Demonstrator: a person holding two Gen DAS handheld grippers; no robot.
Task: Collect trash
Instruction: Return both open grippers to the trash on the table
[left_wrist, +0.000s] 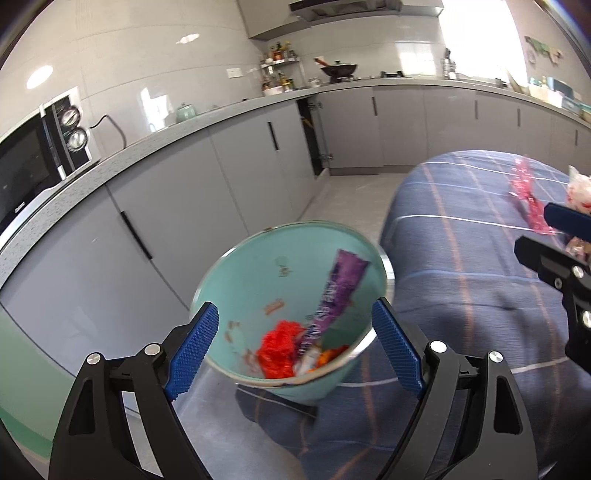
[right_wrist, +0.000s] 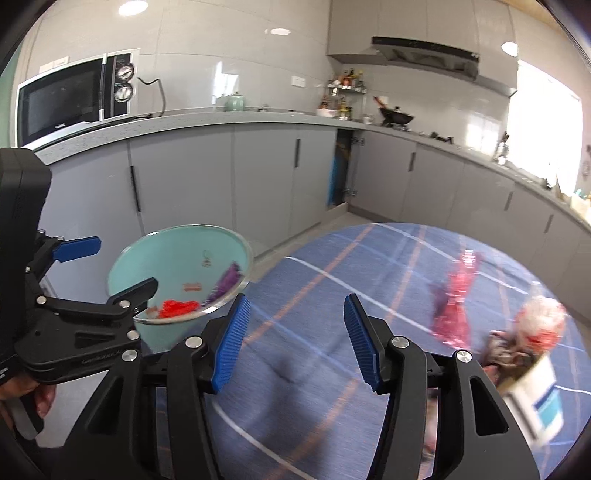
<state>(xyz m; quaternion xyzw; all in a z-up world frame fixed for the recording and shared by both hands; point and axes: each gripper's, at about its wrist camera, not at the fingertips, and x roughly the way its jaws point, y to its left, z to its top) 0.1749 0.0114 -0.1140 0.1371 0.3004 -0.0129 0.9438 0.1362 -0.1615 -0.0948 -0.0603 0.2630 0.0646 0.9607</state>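
Observation:
A teal trash bin (left_wrist: 258, 266) stands beside the round table with the blue plaid cloth (left_wrist: 461, 236). In it lie a purple wrapper (left_wrist: 338, 291) and red crumpled trash (left_wrist: 279, 349). My left gripper (left_wrist: 295, 345) is open and empty, its jaws on either side of the bin's near rim. The bin also shows in the right wrist view (right_wrist: 177, 254). My right gripper (right_wrist: 293, 339) is open and empty above the cloth. A red wrapper (right_wrist: 456, 306) and a white cup with crumpled trash (right_wrist: 535, 354) lie on the table to its right.
Grey kitchen cabinets (right_wrist: 258, 177) and a countertop run behind the bin, with a microwave (right_wrist: 70, 99) on it. One cabinet door (right_wrist: 338, 170) stands ajar. A wok (right_wrist: 397, 118) sits on the stove further back.

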